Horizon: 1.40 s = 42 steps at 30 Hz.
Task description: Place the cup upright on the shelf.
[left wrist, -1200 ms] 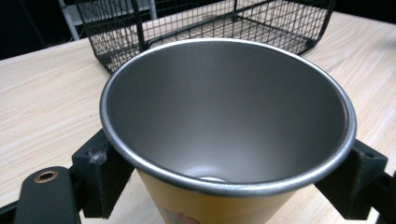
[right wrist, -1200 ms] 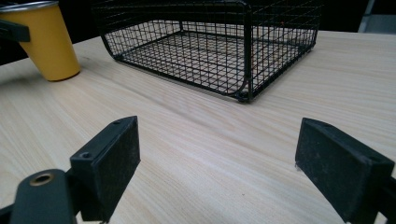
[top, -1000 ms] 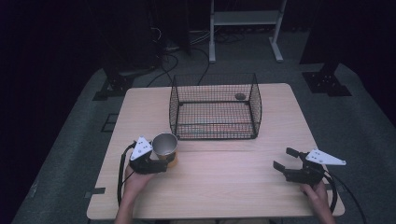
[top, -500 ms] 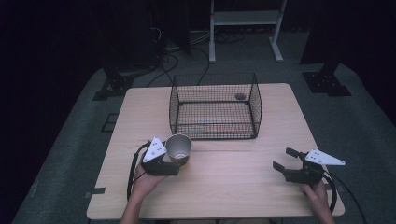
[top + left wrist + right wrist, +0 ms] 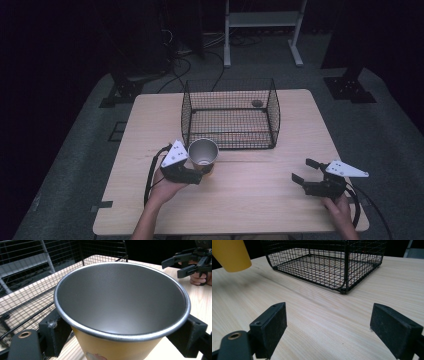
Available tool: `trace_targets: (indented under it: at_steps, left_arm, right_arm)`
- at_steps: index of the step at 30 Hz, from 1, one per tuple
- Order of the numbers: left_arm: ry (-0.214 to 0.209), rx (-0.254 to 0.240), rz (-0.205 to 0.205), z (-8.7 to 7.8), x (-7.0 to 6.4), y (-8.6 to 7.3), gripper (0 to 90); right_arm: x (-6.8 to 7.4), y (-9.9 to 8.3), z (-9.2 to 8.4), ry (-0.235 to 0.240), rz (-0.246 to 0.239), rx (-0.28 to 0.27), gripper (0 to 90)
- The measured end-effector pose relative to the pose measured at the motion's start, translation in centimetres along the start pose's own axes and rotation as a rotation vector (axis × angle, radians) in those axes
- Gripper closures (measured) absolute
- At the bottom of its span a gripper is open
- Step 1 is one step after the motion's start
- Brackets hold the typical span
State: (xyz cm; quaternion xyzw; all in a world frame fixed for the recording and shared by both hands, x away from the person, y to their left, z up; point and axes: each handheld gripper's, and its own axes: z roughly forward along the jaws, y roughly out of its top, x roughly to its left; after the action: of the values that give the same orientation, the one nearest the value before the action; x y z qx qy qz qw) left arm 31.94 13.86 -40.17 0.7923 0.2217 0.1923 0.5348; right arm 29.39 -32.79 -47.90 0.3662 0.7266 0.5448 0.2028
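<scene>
Inside basket [image 5: 227,122] — small dark object [image 5: 257,103]

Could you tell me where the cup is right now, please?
The cup is clamped in the left hand-held gripper, lifted off the table just in front of the wire basket's near-left corner in the high view.

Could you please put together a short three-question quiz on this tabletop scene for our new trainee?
1. True or false: the left gripper is shut on the metal-lined cup.
2. Where does the wire basket stand relative to the cup: A) beyond it, toward the table's far edge, B) under it, C) at the person's near edge?
3. In the right gripper view, does the cup's yellow base touch the wooden table?

Key
1. True; the jaws clamp its yellow wall from both sides.
2. A.
3. No; it hangs above the table, while the right gripper sits open and empty.
</scene>
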Motion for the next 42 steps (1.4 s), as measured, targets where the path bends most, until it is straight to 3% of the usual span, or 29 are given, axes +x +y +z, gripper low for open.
trace_targets:
  at_steps: [13,22,30,35,42]
  left_arm:
    - [-0.073,-0.002,0.03,2.3,0.1,2.7,14.9]
    - [-0.099,0.008,0.055,3.1,0.1,4.4,14.9]
    - [-0.114,0.01,0.052,3.9,0.8,6.0,14.9]
    - [-0.13,-0.001,0.051,4.9,1.8,7.8,14.9]
    - [-0.145,0.006,0.076,6.2,2.4,9.6,15.0]
  right_arm:
    - [0.0,0.0,0.1,-0.002,-0.002,0.005,12.9]
    - [0.1,0.0,0.1,0.003,-0.009,0.007,12.9]
    - [0.0,0.0,0.1,0.009,-0.008,0.011,12.9]
    - [0.1,0.1,0.1,0.011,-0.007,0.012,12.9]
    - [0.0,0.1,0.1,0.011,-0.006,0.012,12.9]
